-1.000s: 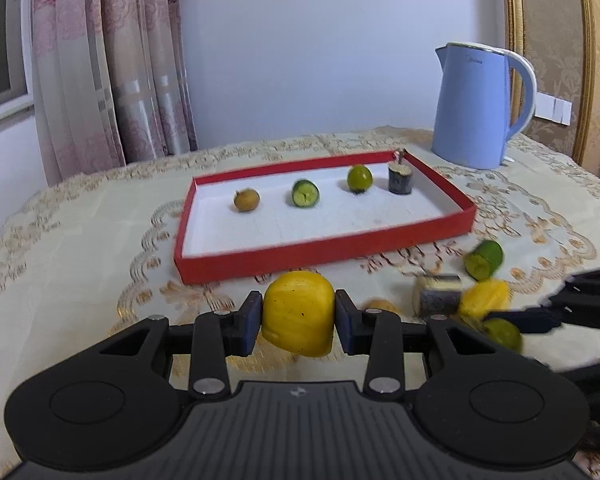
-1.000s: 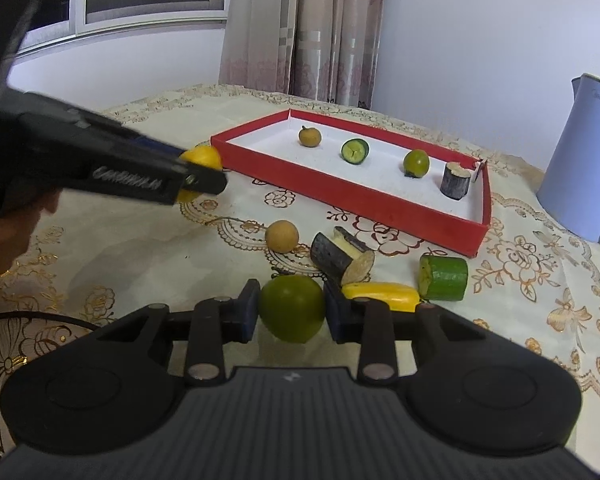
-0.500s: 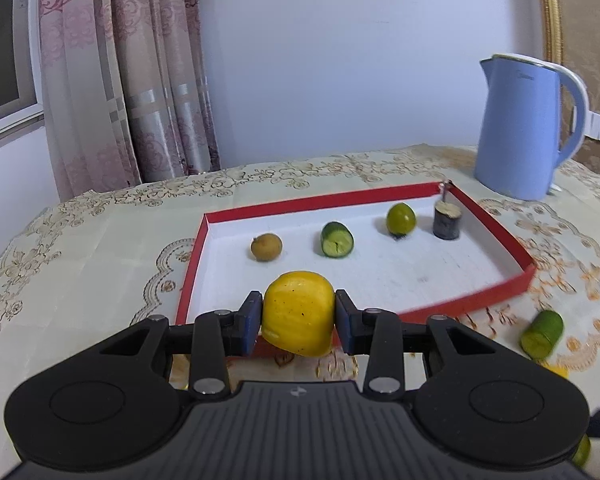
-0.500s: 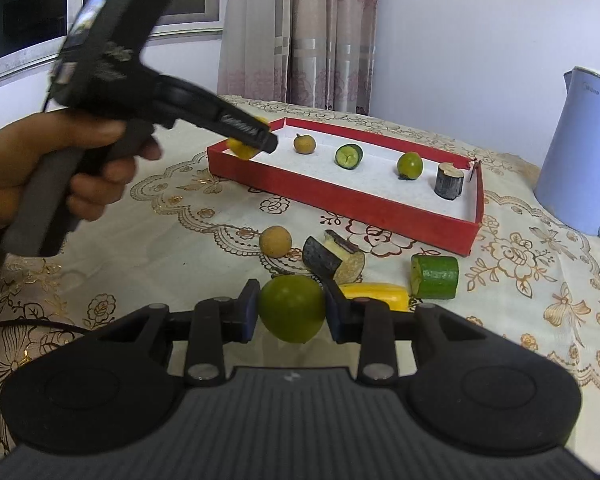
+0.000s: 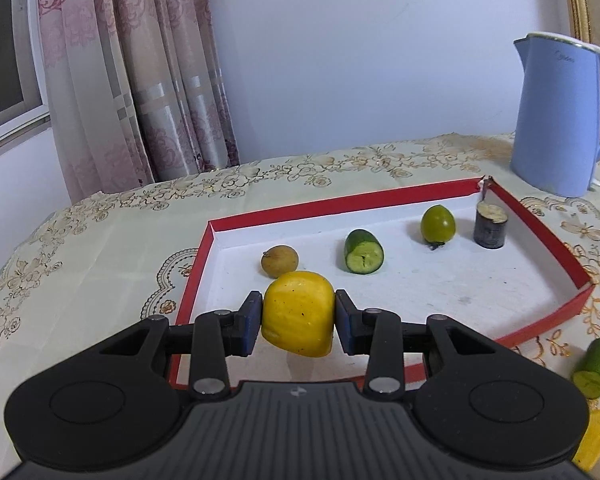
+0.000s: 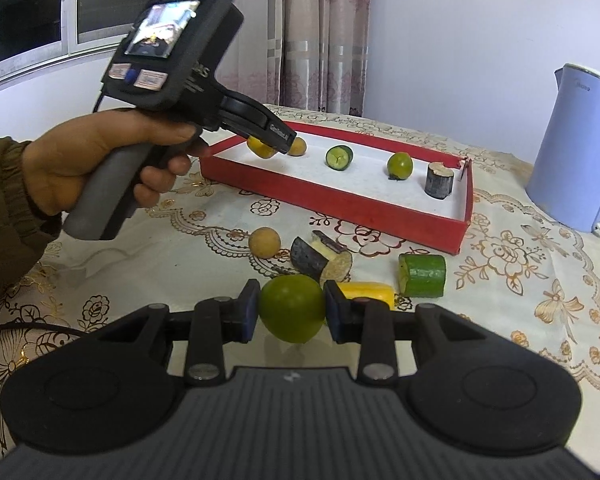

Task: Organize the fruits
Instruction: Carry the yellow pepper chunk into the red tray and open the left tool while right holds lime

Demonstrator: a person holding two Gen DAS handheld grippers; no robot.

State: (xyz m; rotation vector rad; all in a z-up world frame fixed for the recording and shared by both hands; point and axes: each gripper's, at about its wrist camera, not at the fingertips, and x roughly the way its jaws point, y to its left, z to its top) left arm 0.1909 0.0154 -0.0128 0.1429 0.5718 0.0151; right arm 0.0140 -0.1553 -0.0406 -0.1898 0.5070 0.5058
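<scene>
Fruits sit in a row inside the shallow red tray (image 5: 548, 240): a brown round longan (image 5: 279, 261), a cut green cucumber piece (image 5: 363, 251), a green lime (image 5: 437, 224) and a dark eggplant stub (image 5: 490, 227). Over the tray's near left corner, the left hand-held gripper (image 5: 298, 314) clamps a yellow fruit chunk (image 5: 298, 312). Only the right wrist view shows the right hand-held gripper (image 6: 291, 309) pinching a green round fruit (image 6: 291, 307) above the tabletop (image 6: 520, 280), beside loose pieces.

Both grippers (image 5: 298, 322) (image 6: 287, 311) black plastic, blue pads (image 5: 253, 320), silver screws, ribbed body. Left unit: grey handle (image 6: 100, 196), rear screen (image 6: 160, 28) (lit), white lettering. Bare hand (image 6: 100, 160), olive sleeve (image 6: 4, 216).
</scene>
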